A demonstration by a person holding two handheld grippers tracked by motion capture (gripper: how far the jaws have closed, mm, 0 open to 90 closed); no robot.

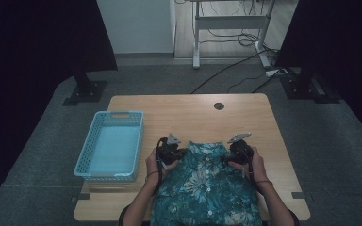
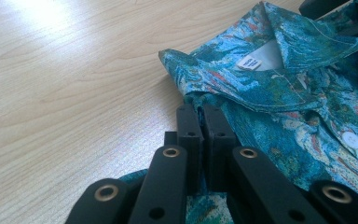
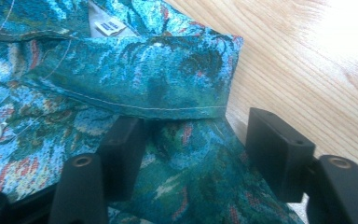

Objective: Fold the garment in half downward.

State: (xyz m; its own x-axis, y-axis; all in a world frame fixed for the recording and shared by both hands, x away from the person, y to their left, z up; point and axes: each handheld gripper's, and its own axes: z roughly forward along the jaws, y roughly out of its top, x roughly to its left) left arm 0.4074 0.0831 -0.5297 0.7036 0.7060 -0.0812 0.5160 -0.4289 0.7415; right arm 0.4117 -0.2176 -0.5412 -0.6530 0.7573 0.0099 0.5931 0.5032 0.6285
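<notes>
The light wooden bench (image 1: 188, 113) carries a teal floral-print button shirt (image 1: 206, 188) laid flat near its front edge, probably for folding into the pale blue plastic basket (image 1: 86, 165) beside it. The left hand-held gripper (image 2: 203, 122) pinches one shoulder; the right hand-held gripper (image 3: 200, 149) straddles the other, jaws apart. The shirt's hem is cut off.

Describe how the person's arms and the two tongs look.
Both tongs, left and right, are black, each topped with a grey three-cornered plate. Up close, the left jaws are blocky, with brass-ringed holes in the linkage bars. The right jaws are square black blocks. The forearms are bare; a thin dark band circles each wrist.
</notes>
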